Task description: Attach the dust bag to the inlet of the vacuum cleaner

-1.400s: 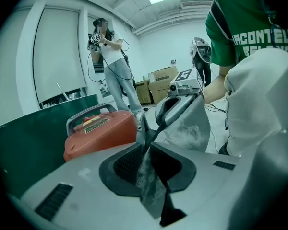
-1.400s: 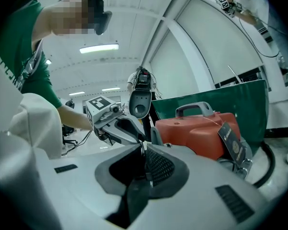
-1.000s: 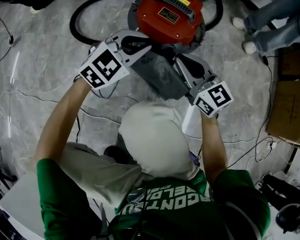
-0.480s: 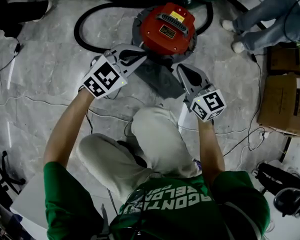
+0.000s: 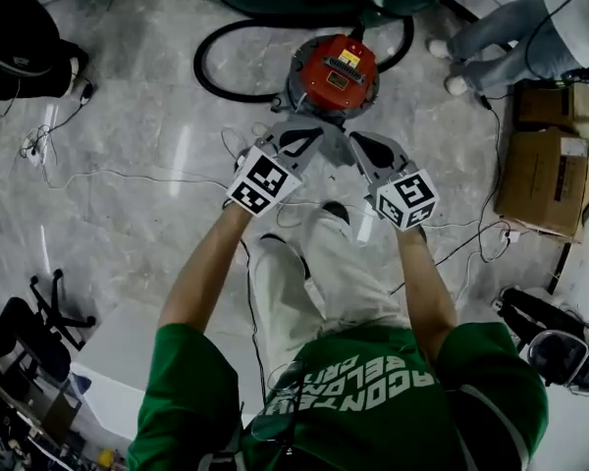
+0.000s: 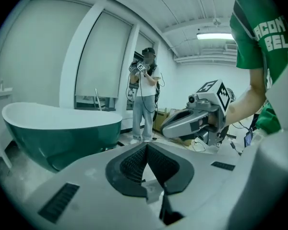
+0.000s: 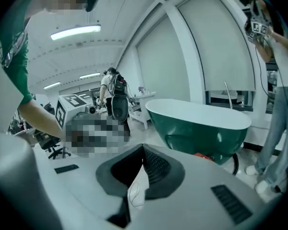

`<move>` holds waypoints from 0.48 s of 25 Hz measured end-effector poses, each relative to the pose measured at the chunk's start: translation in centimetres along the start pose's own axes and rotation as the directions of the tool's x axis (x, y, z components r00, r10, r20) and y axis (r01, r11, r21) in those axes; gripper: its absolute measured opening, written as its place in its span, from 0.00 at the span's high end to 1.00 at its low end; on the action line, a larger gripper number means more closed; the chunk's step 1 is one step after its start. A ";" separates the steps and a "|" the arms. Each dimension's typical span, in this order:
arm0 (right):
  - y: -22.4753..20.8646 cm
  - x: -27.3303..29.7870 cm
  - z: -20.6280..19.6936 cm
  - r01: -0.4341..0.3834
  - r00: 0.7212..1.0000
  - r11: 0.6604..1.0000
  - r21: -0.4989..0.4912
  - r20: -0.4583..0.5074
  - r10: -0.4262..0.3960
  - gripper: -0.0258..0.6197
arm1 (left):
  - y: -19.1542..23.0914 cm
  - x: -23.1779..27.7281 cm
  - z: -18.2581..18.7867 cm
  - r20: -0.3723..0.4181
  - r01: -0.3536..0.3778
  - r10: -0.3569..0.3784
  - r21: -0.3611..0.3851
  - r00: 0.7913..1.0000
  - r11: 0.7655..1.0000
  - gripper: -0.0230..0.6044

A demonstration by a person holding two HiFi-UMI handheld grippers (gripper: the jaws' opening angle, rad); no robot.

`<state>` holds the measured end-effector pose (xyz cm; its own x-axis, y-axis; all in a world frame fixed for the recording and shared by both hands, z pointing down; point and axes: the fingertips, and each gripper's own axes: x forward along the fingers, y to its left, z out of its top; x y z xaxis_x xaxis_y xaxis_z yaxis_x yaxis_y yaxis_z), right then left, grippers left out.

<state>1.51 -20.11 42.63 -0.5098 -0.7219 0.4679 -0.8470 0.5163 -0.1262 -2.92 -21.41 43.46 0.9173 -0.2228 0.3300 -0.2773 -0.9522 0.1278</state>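
The vacuum cleaner (image 5: 336, 75), a round drum with a red lid, stands on the marble floor far below. I see no dust bag in any view. Both grippers are held high in front of the person, side by side, above the floor just this side of the vacuum. My left gripper (image 5: 310, 133) (image 6: 145, 146) is shut, its ribbed pads meeting with nothing between them. My right gripper (image 5: 359, 143) (image 7: 143, 148) is also shut and empty. The left gripper view shows the right gripper's body (image 6: 197, 119), and the right gripper view shows the left gripper's marker cube (image 7: 69, 107).
A black hose (image 5: 226, 62) loops behind the vacuum. A green bathtub (image 6: 62, 133) (image 7: 201, 123) stands beyond it. Cables (image 5: 128, 175) trail over the floor. Cardboard boxes (image 5: 535, 165) are at the right, another person's legs (image 5: 510, 27) at the top right, a chair base (image 5: 49, 302) at the left.
The person has stood up and both grippers have risen away from the vacuum. The grey dust bag between the grippers in the earlier frames is gone from sight.
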 end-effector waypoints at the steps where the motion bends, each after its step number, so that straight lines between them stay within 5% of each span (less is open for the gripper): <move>1: 1.3 -0.8 2.2 -0.003 1.000 1.000 0.000 -0.001 0.003 0.95 | -0.6 -1.5 1.8 0.000 -0.009 0.009 -0.013 1.000 1.000 0.96; 7: 9.4 -6.4 15.4 -0.044 0.999 0.999 -0.029 0.018 0.045 0.95 | -4.9 -10.3 12.8 0.021 -0.077 0.080 -0.109 0.997 0.991 0.96; 12: 14.2 -10.7 21.9 -0.062 0.997 0.997 -0.054 0.037 0.064 0.95 | -8.1 -15.5 18.6 0.062 -0.137 0.147 -0.140 0.987 0.981 0.96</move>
<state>-8.36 -15.10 16.69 -0.5682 -0.7037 0.4265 -0.8044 0.5841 -0.1080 -9.57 -14.17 19.97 0.8824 -0.3731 0.2865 -0.4380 -0.8739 0.2110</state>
